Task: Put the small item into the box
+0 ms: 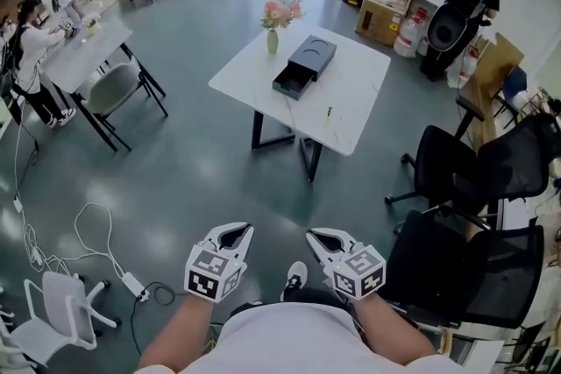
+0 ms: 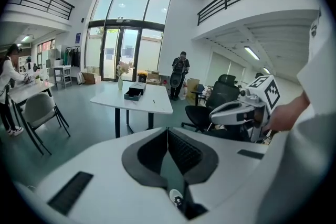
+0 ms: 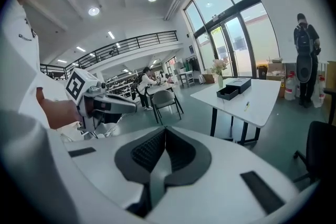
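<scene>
Sitting on the smooth white table (image 1: 355,92), the flat, dark, rectangular box (image 1: 304,66) has its shallow drawer slid out, with a slim vase of pink flowers (image 1: 273,38) just beside it and the small item (image 1: 330,112), a thin stick-like thing, lying apart from it nearer the table's front edge. Well short of the table, the left gripper (image 1: 238,230) and the right gripper (image 1: 316,236), white moulded shells with black ribbed pads, each have their jaws pressed together, holding nothing.
</scene>
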Tool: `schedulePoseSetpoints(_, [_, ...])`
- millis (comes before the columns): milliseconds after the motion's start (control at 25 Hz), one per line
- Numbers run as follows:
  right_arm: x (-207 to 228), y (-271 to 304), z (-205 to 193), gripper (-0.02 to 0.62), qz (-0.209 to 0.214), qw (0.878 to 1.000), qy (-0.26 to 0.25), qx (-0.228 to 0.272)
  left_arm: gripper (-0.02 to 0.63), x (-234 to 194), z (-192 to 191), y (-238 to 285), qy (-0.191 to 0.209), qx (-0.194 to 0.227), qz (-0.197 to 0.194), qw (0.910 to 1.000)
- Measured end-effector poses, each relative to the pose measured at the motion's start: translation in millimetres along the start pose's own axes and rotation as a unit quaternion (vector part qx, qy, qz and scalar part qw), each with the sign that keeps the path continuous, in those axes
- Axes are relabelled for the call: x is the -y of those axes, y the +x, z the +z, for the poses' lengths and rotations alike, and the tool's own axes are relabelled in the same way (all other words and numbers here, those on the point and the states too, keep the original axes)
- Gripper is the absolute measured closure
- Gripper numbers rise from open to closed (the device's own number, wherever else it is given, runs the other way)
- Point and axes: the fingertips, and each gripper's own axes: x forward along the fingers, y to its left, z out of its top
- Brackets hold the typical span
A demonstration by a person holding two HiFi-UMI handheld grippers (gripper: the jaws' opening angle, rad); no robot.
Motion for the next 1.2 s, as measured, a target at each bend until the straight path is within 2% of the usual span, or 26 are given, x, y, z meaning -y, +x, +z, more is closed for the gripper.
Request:
schedulePoseSetpoints(200, [34, 6, 12, 0.58, 0.01, 1.0, 0.008, 0.0, 0.589, 1, 32, 33, 0.011, -0.002, 0.002, 0.9999])
schedulePoseSetpoints(560, [89, 7, 15, 0.58, 0.008, 1.0, 0.015, -0.007, 0.589, 10, 49, 73, 0.024, -0.023, 0.002, 0.9995])
schedulePoseSetpoints(920, [106, 18, 21, 0.58, 0.004, 1.0, 0.019, -0.009, 0.589, 3, 57, 91, 0.028, -0.034, -0.006, 0.999])
schedulePoseSetpoints(1200, [126, 42, 34, 0.58, -0.016, 1.0, 0.023, -0.01, 0.589, -26, 78, 118, 0.035, -0.029, -0.024, 0.9987])
